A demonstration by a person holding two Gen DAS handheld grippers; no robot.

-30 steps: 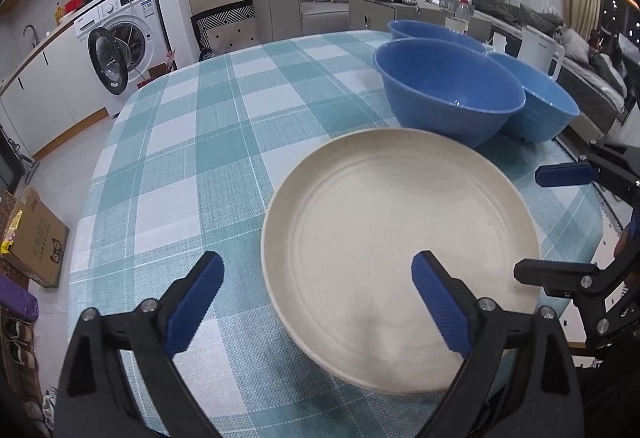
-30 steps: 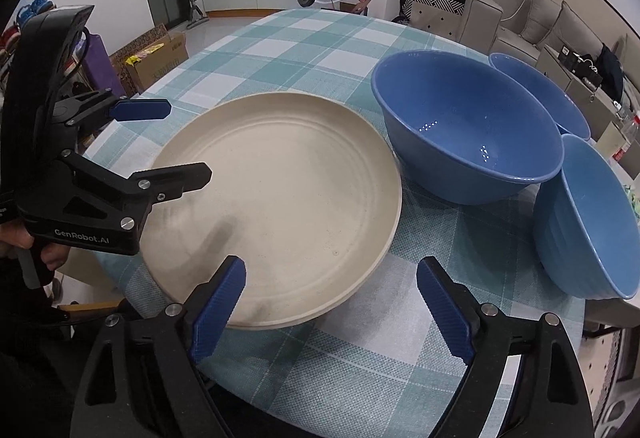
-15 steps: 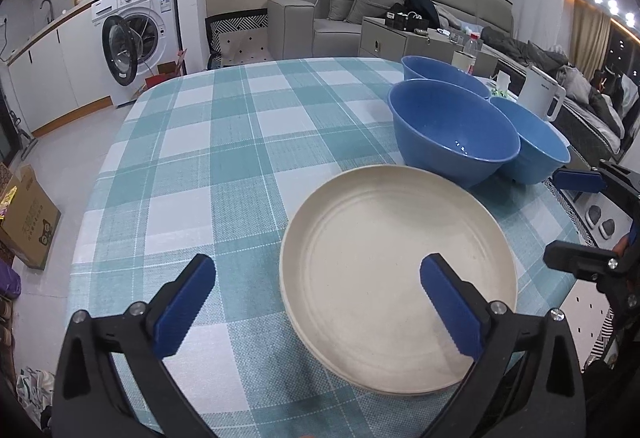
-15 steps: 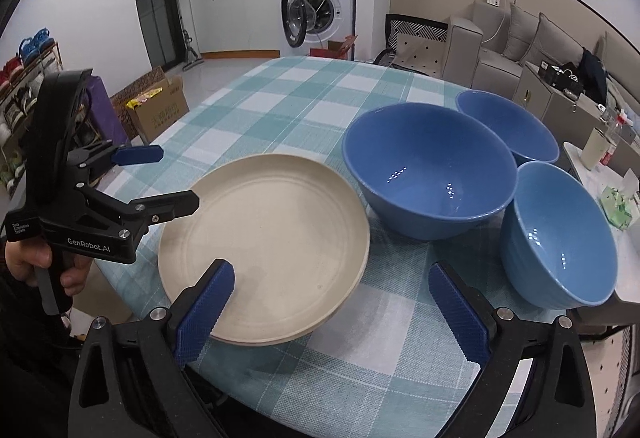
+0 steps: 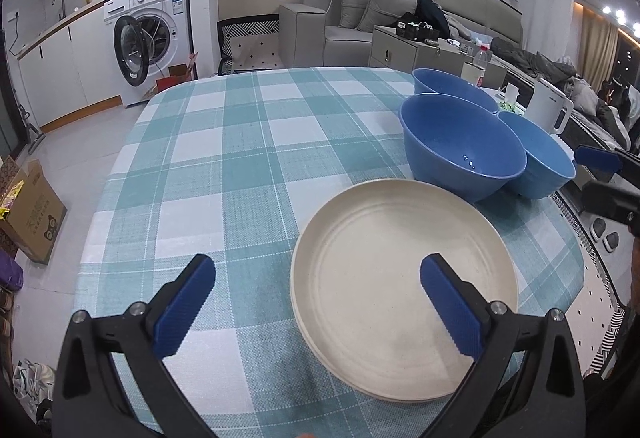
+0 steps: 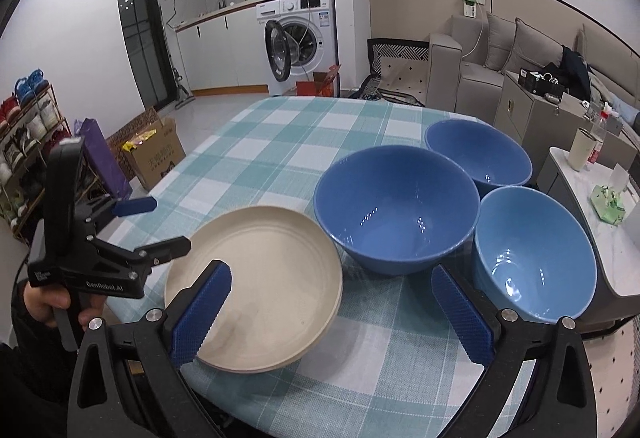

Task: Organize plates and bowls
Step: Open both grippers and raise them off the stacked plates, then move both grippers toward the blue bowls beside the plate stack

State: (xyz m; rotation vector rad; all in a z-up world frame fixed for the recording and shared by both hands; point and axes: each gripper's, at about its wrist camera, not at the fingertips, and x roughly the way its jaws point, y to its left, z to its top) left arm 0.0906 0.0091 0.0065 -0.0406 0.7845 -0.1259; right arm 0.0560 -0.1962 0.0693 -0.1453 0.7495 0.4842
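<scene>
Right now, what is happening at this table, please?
A person holds a gripper in each hand above a checked table. The left gripper is open; the right gripper has just been opening. Neither holds anything. A cream plate lies beside three blue bowls, not yet stacked.

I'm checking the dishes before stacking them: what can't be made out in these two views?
- Far blue bowl: left wrist view, mostly hidden by the middle blue bowl.
- Cream plate: right wrist view, near rim covered by the right gripper.
- Whether it is one plate or several: cannot tell.
</scene>
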